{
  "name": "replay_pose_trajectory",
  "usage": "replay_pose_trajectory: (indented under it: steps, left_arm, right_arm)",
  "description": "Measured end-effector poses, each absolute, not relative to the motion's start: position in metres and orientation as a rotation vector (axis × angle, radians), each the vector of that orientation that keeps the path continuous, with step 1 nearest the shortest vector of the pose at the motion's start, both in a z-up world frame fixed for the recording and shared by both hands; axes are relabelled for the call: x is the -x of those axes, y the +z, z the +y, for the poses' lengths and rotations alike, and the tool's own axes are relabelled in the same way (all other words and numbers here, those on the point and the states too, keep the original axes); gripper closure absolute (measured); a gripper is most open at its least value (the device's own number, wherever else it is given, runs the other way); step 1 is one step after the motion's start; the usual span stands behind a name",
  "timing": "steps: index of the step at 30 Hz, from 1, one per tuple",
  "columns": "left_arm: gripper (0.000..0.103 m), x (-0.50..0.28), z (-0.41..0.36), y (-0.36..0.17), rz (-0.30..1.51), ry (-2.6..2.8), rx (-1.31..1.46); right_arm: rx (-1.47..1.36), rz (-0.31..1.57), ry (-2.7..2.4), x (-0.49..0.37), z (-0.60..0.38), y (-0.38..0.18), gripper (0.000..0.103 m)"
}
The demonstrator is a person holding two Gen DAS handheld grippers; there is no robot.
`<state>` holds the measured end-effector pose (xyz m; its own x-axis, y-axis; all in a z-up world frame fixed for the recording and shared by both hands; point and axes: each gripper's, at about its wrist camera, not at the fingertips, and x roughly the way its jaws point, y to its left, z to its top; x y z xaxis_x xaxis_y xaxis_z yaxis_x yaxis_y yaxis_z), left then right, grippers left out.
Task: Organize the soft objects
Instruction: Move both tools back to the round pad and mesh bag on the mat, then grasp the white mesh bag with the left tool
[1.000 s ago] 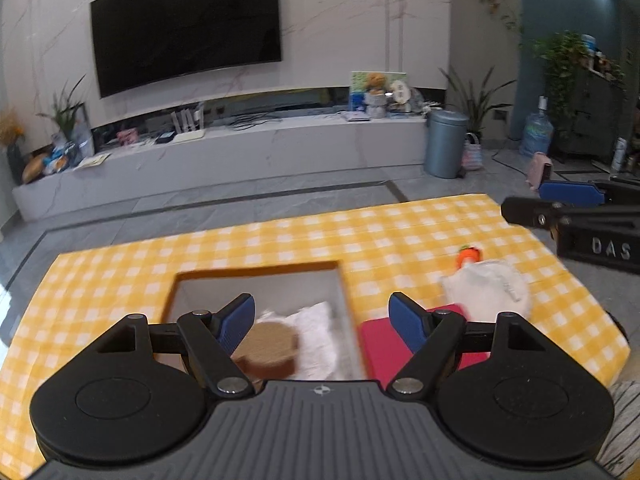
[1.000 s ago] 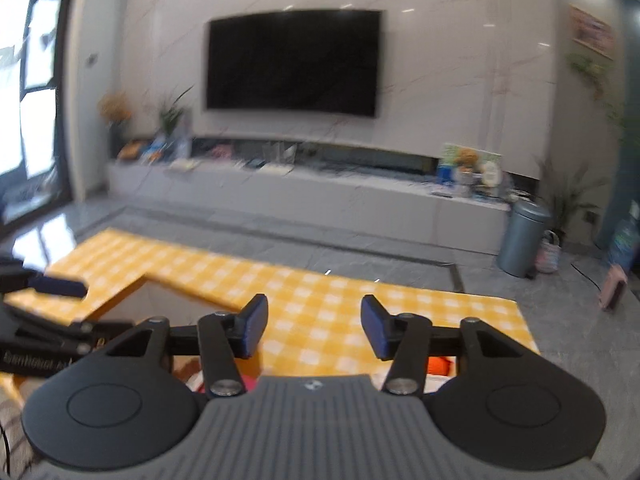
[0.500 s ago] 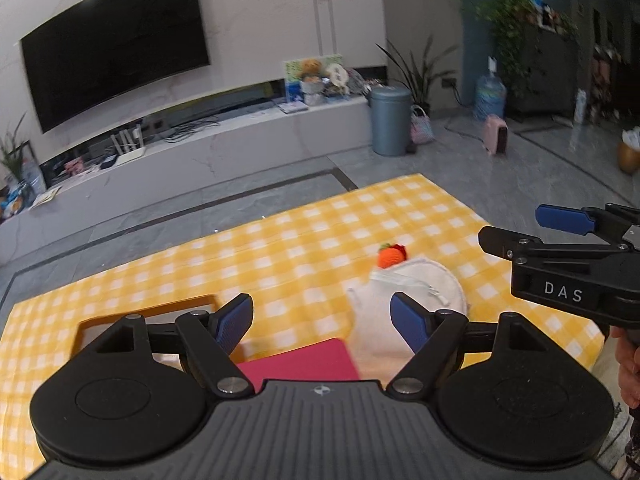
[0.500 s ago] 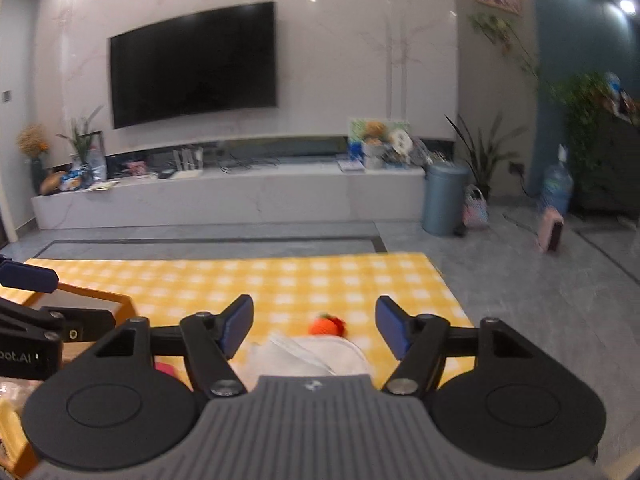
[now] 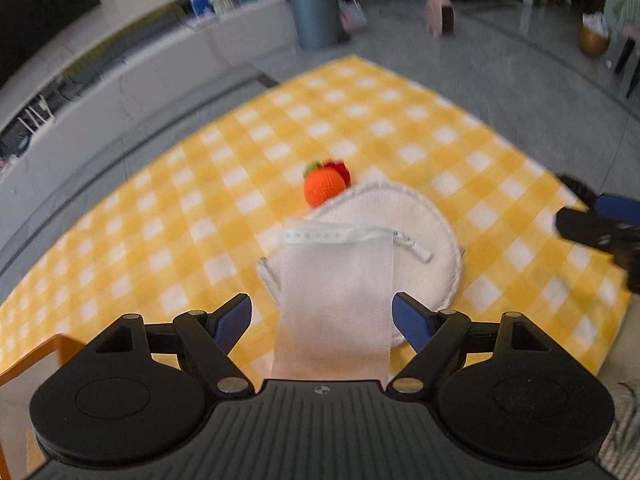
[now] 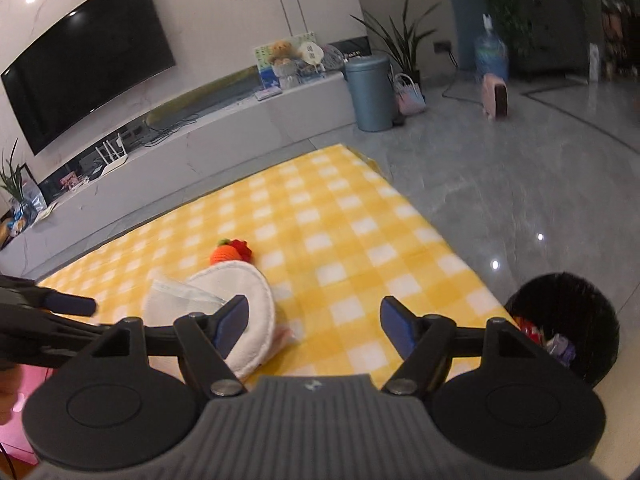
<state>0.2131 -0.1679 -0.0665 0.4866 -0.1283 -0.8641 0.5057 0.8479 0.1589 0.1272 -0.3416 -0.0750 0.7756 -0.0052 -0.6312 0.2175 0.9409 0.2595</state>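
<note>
A round white quilted pad (image 5: 416, 216) lies on the yellow checked cloth (image 5: 200, 200), with a white gauzy mask or pouch (image 5: 336, 280) draped over its near side. An orange knitted toy (image 5: 323, 189) touches the pad's far edge. My left gripper (image 5: 322, 320) hangs open just above the near end of the white pouch, its pads clear of it. My right gripper (image 6: 314, 326) is opening, with only cloth between its jaws. The pad (image 6: 248, 292), the mask (image 6: 180, 294) and the toy (image 6: 230, 254) sit left of it. Each gripper shows in the other's view: the right (image 5: 600, 224), the left (image 6: 60, 308).
A wooden box corner (image 5: 40, 356) shows at lower left. A black waste bin (image 6: 560, 332) stands on the floor past the table's right edge. Something pink (image 6: 16, 420) lies at the near left. The TV bench (image 6: 200, 148) and grey bin (image 6: 370, 92) stand beyond.
Both views have swung off the wooden box and tilted down over the table's right end, so the white pad and orange toy are now close. The right gripper's jaws have widened.
</note>
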Motion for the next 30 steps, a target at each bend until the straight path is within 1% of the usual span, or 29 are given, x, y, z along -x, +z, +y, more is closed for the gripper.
replay_pose_trajectory:
  steps: [2,8,14,21,22,23,25,26,27,29,30]
  left_arm:
    - [0.009,-0.220,-0.173,-0.078,1.029,-0.408,-0.432]
    - [0.009,-0.238,-0.171,-0.094,1.109,-0.460,-0.326]
    - [0.008,-0.250,-0.176,-0.106,1.098,-0.395,-0.416]
    - [0.007,-0.271,-0.171,-0.120,1.242,-0.387,-0.328]
    - [0.013,-0.274,-0.168,-0.122,1.274,-0.374,-0.285]
    - [0.025,-0.275,-0.165,-0.122,1.287,-0.391,-0.248]
    - [0.039,-0.276,-0.160,-0.120,1.284,-0.423,-0.211]
    - [0.052,-0.274,-0.158,-0.118,1.267,-0.413,-0.207]
    - [0.059,-0.271,-0.156,-0.116,1.248,-0.402,-0.207]
    - [0.077,-0.266,-0.152,-0.111,1.217,-0.394,-0.214]
    - [0.081,-0.263,-0.150,-0.108,1.200,-0.400,-0.215]
  right_arm:
    - [-0.345,0.681,-0.119,-0.128,-0.345,-0.079,0.031]
    - [-0.401,0.699,-0.090,-0.131,-0.352,-0.088,0.031]
    - [-0.419,0.697,-0.084,-0.128,-0.354,-0.089,0.031]
    - [-0.440,0.715,-0.090,-0.132,-0.356,-0.092,0.031]
    - [-0.439,0.721,-0.092,-0.133,-0.356,-0.093,0.031]
    - [-0.436,0.730,-0.094,-0.134,-0.355,-0.095,0.031]
    - [-0.427,0.744,-0.099,-0.137,-0.355,-0.098,0.031]
    - [-0.424,0.750,-0.101,-0.138,-0.355,-0.100,0.031]
    - [-0.421,0.753,-0.102,-0.138,-0.355,-0.101,0.031]
    - [-0.419,0.754,-0.100,-0.139,-0.355,-0.101,0.031]
    - [-0.420,0.755,-0.098,-0.140,-0.356,-0.102,0.031]
